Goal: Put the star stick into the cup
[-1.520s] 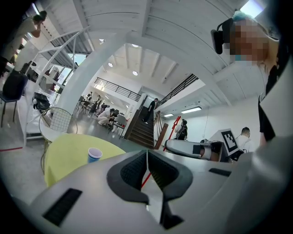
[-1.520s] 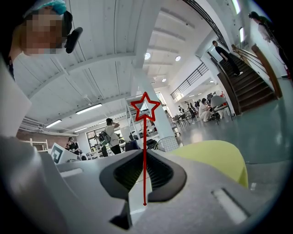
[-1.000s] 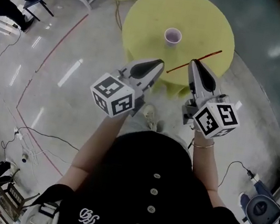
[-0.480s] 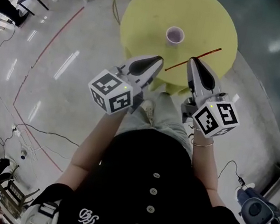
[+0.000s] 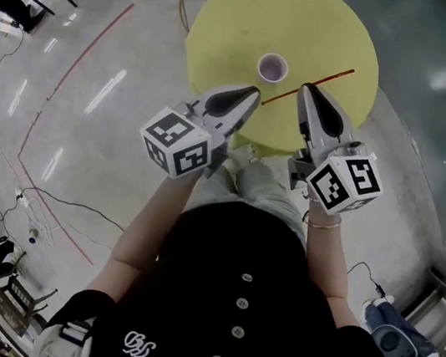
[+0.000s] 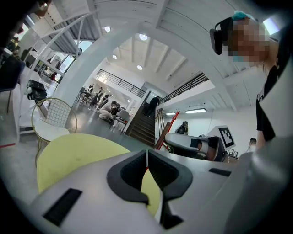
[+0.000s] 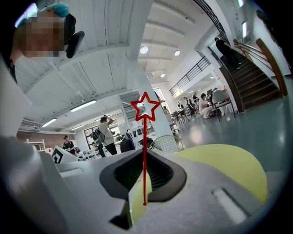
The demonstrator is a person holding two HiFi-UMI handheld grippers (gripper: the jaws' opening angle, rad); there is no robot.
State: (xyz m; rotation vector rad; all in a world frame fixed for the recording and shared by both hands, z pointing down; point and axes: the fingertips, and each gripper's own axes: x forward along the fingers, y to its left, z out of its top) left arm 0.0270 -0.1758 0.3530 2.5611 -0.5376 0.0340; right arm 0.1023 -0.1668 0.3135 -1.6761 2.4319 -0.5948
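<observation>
Right gripper (image 5: 309,89) jaws pressed together on the thin star stick (image 5: 335,77), pinched about mid-length, so a real chance of the stick swivelling or sliding in so narrow a grip during the tilt toward the cup (image 5: 273,67). Also likely: missing the small mouth, or tipping the light cup over on the yellow table (image 5: 317,20), if brought in at the present flat angle rather than stood upright. Seen along the right gripper's own view: star outline well beyond the jaw tips, short tail end on the near side, jaws closed on the shaft with no gap. Left gripper (image 5: 252,95) closed too and holding nothing by the look of it; only a thin red sliver in the slit between its jaws, probably the stick's tail just ahead of the tips. Cup ahead of both grippers, between their tips, apart from stick and jaws alike; stick not yet in the cup.
</observation>
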